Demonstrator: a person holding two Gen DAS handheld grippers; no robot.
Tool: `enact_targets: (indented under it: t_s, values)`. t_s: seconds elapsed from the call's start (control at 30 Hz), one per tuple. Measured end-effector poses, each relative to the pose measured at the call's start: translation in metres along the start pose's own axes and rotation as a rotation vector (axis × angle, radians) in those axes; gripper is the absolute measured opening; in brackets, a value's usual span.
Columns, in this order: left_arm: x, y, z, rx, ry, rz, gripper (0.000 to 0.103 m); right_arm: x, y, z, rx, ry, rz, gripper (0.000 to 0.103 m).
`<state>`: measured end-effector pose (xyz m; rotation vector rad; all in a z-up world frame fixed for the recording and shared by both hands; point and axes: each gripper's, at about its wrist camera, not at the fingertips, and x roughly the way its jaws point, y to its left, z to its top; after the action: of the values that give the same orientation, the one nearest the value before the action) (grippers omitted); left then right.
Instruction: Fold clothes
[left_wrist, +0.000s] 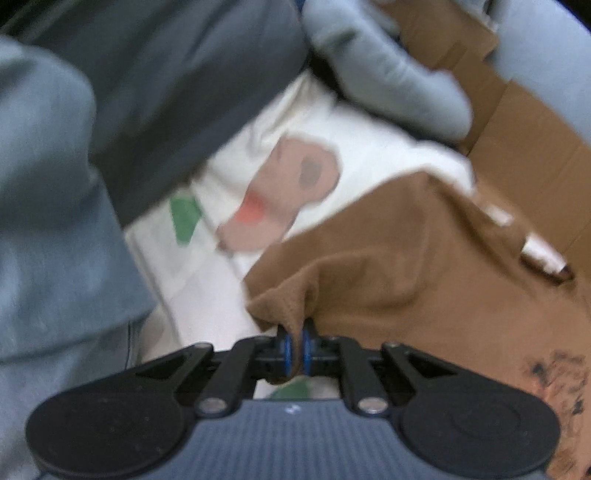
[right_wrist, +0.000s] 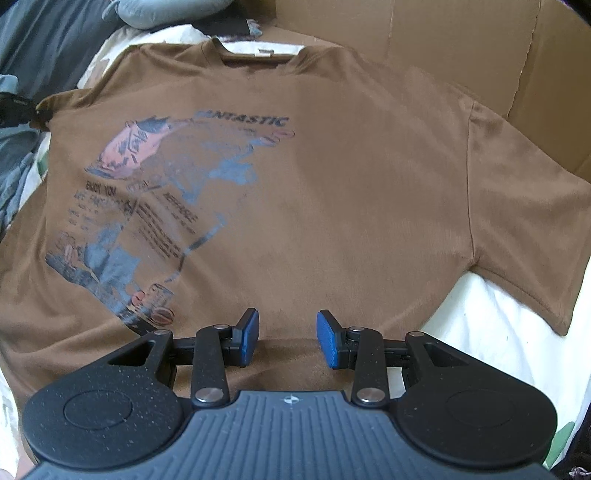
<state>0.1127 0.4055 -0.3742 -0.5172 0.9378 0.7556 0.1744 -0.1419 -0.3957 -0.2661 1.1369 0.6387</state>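
A brown T-shirt (right_wrist: 332, 192) with a blue and pink print lies spread front-up on a white printed sheet (right_wrist: 498, 325), collar at the far side. My right gripper (right_wrist: 287, 338) hovers open over the shirt's lower middle, blue pads apart with nothing between them. In the left wrist view the same brown T-shirt (left_wrist: 424, 266) is bunched at its sleeve edge, and my left gripper (left_wrist: 299, 349) is shut on that fold of brown cloth. That left gripper shows as a dark shape (right_wrist: 14, 110) at the shirt's left sleeve in the right wrist view.
A flattened cardboard sheet (right_wrist: 461, 55) stands behind and right of the shirt. Grey and blue-grey garments (left_wrist: 166, 92) are piled to the left, with a pale blue piece (left_wrist: 388, 74) at the back. The white sheet (left_wrist: 221, 280) carries a cartoon print.
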Motion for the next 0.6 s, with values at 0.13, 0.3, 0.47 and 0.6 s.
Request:
enact_targets:
  t_s: [0.13, 0.3, 0.47, 0.6]
  values:
    - [-0.001, 0.013, -0.008, -0.041, -0.003, 0.062, 0.036, 0.003, -0.001, -0.003, -0.012, 0.013, -0.007, 0.042]
    - [-0.017, 0.026, 0.0, -0.064, -0.04, 0.059, 0.037, 0.004, -0.002, -0.004, -0.022, 0.021, -0.012, 0.048]
    - [-0.015, 0.03, 0.021, -0.102, -0.069, 0.049, 0.037, 0.004, 0.0, -0.006, -0.038, 0.023, -0.016, 0.049]
    - [0.007, 0.028, 0.039, -0.123, -0.054, 0.048, 0.037, 0.005, 0.0, -0.006, -0.04, 0.028, -0.013, 0.049]
